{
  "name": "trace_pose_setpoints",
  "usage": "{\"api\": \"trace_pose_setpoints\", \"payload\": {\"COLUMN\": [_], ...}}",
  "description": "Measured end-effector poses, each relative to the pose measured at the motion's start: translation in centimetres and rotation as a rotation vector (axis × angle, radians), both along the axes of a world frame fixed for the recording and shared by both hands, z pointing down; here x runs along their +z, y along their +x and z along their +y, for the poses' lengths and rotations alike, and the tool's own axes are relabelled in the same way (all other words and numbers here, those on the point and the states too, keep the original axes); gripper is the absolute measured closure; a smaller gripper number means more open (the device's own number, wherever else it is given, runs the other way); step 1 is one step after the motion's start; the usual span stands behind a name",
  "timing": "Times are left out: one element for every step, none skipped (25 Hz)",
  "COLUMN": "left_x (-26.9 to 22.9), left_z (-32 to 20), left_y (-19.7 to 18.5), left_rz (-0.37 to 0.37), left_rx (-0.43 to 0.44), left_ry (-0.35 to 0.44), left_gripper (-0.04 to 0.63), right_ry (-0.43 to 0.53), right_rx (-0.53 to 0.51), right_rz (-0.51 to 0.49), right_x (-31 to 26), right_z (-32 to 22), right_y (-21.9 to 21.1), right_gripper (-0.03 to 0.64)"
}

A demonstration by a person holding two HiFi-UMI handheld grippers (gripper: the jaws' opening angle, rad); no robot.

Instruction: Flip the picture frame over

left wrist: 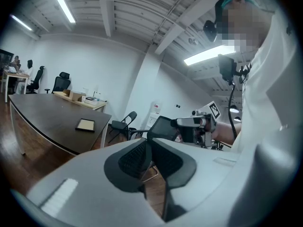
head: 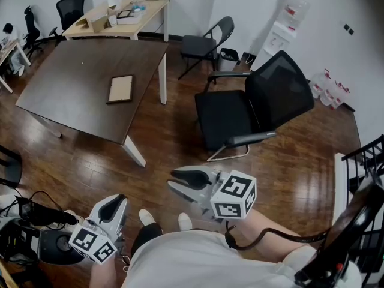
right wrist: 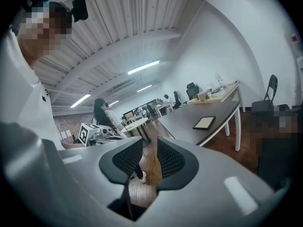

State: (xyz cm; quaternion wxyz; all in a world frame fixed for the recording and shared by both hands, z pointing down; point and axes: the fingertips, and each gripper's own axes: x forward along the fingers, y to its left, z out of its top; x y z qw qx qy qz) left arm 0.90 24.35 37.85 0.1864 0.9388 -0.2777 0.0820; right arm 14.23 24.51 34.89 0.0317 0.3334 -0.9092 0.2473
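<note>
The picture frame (head: 120,89) lies flat on the dark brown table (head: 72,77), far ahead of both grippers. It also shows small in the left gripper view as the frame (left wrist: 85,125) and in the right gripper view as the frame (right wrist: 204,122). My left gripper (head: 117,200) hangs low by my left leg, its jaws (left wrist: 150,148) pressed together on nothing. My right gripper (head: 173,180) is held in front of my waist. Its pads (right wrist: 149,148) stand a narrow gap apart and hold nothing. Neither gripper is near the table.
A black office chair (head: 252,110) stands on the wooden floor between me and the table's right side. A folding chair (head: 207,44), a light wooden desk (head: 120,17) and a water dispenser (head: 282,23) lie beyond. Cables and equipment (head: 36,236) sit at lower left.
</note>
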Motion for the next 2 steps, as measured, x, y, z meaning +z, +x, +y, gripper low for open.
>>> {"api": "trace_pose_setpoints", "payload": {"left_x": [0.21,0.40], "left_z": [-0.22,-0.46], "left_y": [-0.18,-0.35], "left_rz": [0.003,0.006], "left_rx": [0.001,0.003], "left_ry": [0.001,0.003], "left_gripper": [0.555,0.555], "right_ry": [0.002,0.003], "right_rx": [0.001,0.002], "right_rz": [0.003,0.006], "right_x": [0.16,0.30], "right_z": [-0.18,-0.38], "right_y": [-0.24,-0.49], "right_gripper": [0.517,0.517]}}
